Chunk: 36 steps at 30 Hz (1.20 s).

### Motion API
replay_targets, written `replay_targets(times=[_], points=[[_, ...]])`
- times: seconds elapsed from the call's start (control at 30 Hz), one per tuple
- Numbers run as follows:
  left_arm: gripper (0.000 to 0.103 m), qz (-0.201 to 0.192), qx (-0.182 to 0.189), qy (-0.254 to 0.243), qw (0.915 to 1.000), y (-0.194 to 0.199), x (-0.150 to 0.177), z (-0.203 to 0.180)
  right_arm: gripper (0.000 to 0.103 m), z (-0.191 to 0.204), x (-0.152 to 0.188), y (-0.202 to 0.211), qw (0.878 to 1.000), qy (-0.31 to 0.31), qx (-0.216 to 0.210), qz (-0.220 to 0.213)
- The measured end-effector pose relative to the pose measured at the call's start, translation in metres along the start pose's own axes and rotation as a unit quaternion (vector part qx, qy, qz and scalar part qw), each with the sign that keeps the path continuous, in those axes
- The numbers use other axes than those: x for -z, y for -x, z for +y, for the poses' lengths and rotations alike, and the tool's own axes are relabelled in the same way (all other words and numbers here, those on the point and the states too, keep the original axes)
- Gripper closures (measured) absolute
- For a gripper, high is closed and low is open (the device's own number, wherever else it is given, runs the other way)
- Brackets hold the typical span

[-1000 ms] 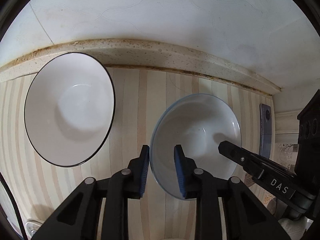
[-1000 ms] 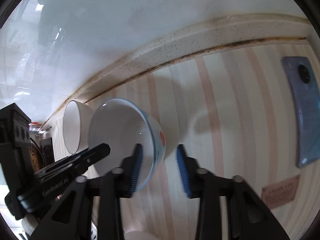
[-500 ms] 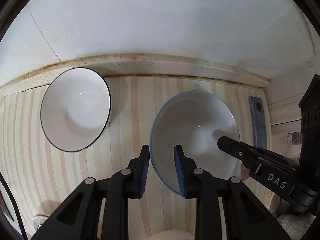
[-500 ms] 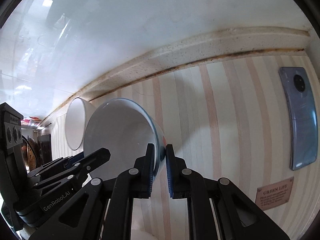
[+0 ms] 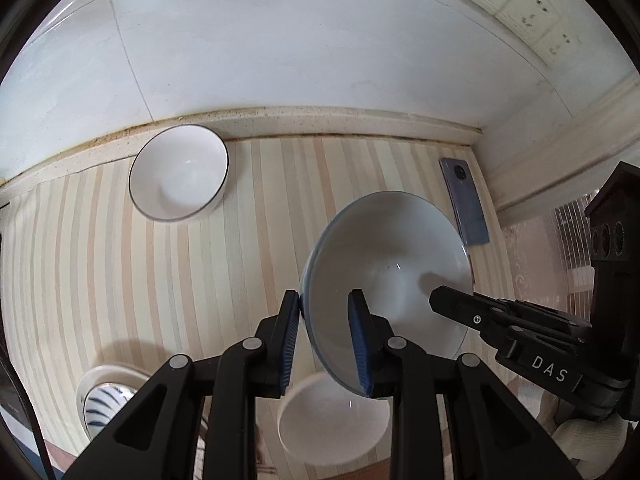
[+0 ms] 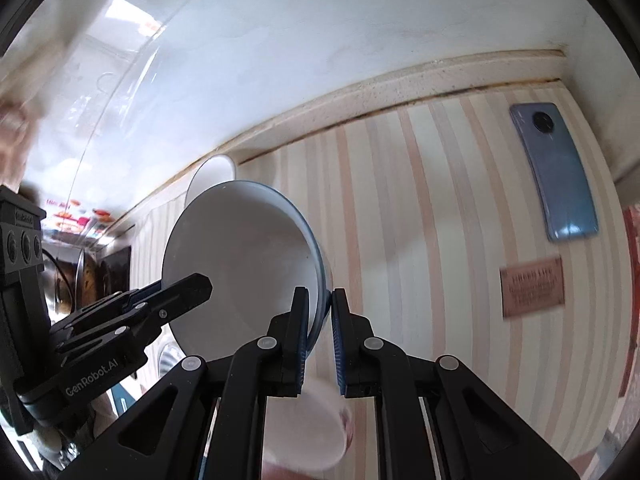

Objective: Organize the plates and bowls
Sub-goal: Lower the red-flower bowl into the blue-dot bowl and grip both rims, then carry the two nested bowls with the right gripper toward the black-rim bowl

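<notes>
A blue-rimmed white bowl (image 5: pixel 388 264) is held up off the striped counter, tilted. My left gripper (image 5: pixel 324 336) is shut on its near-left rim. My right gripper (image 6: pixel 320 332) is shut on the opposite rim; the bowl also shows in the right wrist view (image 6: pixel 240 264). A black-rimmed white bowl (image 5: pixel 180 172) rests at the back by the wall. A plain white bowl (image 5: pixel 332 420) sits on the counter under the lifted bowl. A blue-patterned bowl (image 5: pixel 104 404) sits at the front left.
A blue-grey phone (image 5: pixel 464 200) lies face down at the back right of the counter. A small brown card (image 6: pixel 532 288) lies on the counter to the right. The tiled wall has sockets (image 5: pixel 516 4) at the upper right.
Both grippers have lifted the blue-rimmed bowl up and back from the wall. The right gripper closed onto its rim. Two more bowls have come into view below.
</notes>
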State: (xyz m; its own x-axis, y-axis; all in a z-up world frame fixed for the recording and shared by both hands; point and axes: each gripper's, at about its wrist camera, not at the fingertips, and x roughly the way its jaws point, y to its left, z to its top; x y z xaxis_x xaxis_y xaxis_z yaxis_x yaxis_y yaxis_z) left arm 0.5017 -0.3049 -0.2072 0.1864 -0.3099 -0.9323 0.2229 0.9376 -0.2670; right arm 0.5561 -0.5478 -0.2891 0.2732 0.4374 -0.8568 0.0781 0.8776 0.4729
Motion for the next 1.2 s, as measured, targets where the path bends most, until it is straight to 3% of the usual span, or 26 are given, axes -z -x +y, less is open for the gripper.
replay_targets(times=[0.27, 0.57, 0.77, 1.2], points=[[0.081, 0.019, 0.001, -0.005, 0.9998, 0.004, 0.049, -0.005, 0.090, 0.009, 0.064, 0.021, 1.000, 0.005, 0.001, 0.012], [0.081, 0.052, 0.002, 0.003, 0.9986, -0.008, 0.089, 0.003, 0.090, 0.000, 0.118, 0.000, 0.999, -0.006, -0.006, 0.054], [0.081, 0.072, -0.009, 0.004, 0.9973, -0.026, 0.102, 0.006, 0.090, -0.010, 0.135, -0.023, 0.997, -0.013, -0.005, 0.077], [0.081, 0.104, -0.008, 0.010, 0.9945, -0.051, 0.115, 0.013, 0.090, -0.009, 0.132, -0.049, 0.994, 0.000, 0.016, 0.111]])
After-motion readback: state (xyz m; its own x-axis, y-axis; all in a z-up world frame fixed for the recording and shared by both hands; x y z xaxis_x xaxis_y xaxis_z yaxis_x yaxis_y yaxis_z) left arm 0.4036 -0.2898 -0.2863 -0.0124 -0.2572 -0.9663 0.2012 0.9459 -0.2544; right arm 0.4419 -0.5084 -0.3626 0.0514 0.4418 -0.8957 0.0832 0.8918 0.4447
